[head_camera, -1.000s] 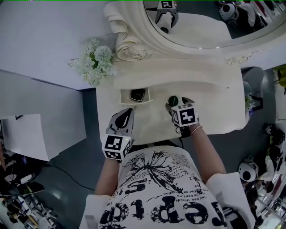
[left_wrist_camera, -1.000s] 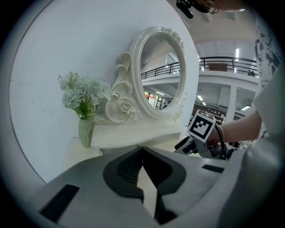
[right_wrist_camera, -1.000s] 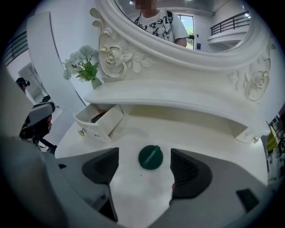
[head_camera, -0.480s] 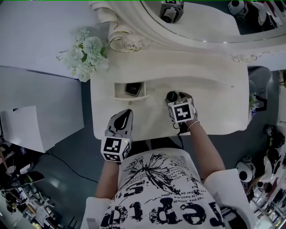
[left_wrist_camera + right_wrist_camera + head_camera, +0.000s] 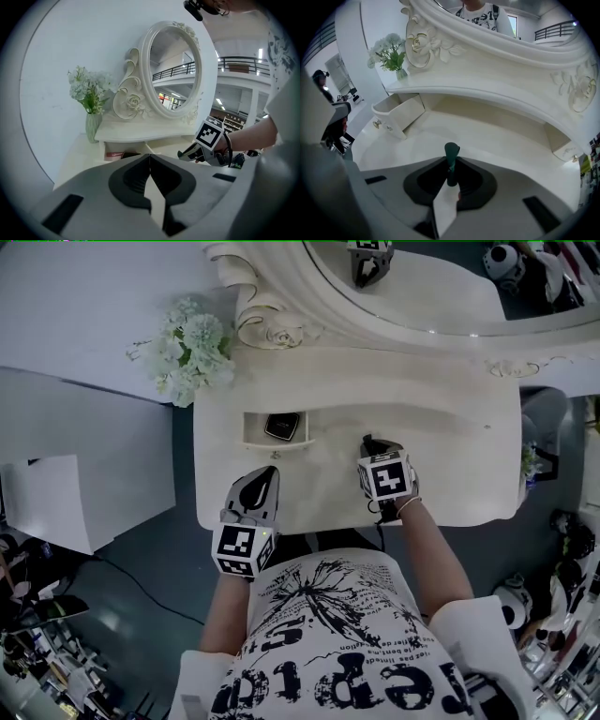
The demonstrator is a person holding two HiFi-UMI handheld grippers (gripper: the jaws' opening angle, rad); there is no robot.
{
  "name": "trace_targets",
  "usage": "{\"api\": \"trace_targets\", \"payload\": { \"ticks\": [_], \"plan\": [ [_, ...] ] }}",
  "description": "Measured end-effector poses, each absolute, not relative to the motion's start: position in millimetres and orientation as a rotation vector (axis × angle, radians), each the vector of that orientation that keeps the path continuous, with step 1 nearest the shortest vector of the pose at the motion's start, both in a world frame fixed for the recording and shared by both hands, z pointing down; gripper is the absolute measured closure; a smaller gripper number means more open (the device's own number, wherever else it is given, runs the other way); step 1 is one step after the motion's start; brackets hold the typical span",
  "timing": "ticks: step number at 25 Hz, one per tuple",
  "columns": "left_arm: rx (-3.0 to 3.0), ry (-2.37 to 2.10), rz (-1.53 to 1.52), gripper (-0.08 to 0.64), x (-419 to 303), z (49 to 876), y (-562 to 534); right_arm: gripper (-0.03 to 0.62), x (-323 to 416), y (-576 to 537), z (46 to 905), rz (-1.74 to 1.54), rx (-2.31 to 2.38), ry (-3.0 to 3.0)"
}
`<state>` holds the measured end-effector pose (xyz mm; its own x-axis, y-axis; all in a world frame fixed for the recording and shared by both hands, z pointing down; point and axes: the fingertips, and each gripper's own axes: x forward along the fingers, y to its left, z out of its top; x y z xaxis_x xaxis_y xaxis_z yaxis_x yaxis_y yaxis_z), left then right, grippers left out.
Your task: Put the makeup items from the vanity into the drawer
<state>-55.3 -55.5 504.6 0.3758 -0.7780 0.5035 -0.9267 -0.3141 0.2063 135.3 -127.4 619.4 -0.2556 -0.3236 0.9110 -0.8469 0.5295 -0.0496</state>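
My right tongs (image 5: 449,182) have just been closing, and their pads now pinch a slim dark green makeup item (image 5: 451,161). It stands along the line of the jaws and its wider top pokes out past the tips. My left tongs (image 5: 150,160) are pressed together with nothing between them, hanging just above the near edge of the vanity top (image 5: 450,474).

The move ahead, as I judge it, turns on where the open drawer (image 5: 399,112) lies from the loaded tongs. In the right gripper view it is ahead and off to the left, its front pulled out toward me from under the shelf. The item has to travel leftward and a little away from me, then go down with its long axis tipped into the opening. The left tongs (image 5: 258,493) are the nearer pair to the drawer (image 5: 251,434), which sits just beyond their tips. They carry nothing, though, so I expect the right pair to make the reach across.

The head view shows what the right gripper view cannot: the inside of the drawer, where a dark flat item (image 5: 282,426) already lies toward the right half and leaves the left part bare. But there the marker cube of the right tongs (image 5: 373,448) covers the grip. Only the right gripper view shows me that the green item is truly caught.
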Motion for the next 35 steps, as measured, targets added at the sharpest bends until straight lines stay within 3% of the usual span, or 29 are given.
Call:
{"api": "trace_targets", "payload": {
  "ticks": [14,23,30,32,35],
  "plan": [
    [2.169,-1.599,0.361,0.54,-101.2,472.3,-52.9,0.529,28.5,-146.9,533.0,0.572,0.848,-2.072],
    [2.069,-1.695,0.342,0.54,-158.3,474.4,-35.6,0.529,-52.7,-134.7,548.4,0.514,0.666,-2.073],
    [2.019,-1.735,0.329,0.54,-191.6,480.0,-30.7,0.528,-75.9,-132.0,560.2,0.466,0.601,-2.016],
    [2.018,-1.734,0.326,0.54,-195.2,481.7,-32.9,0.515,-78.1,-131.6,561.3,0.496,0.593,-2.014],
    [2.03,-1.724,0.323,0.54,-193.8,482.2,-37.5,0.439,-79.3,-129.4,561.6,0.555,0.584,-2.022]
  ]
}}
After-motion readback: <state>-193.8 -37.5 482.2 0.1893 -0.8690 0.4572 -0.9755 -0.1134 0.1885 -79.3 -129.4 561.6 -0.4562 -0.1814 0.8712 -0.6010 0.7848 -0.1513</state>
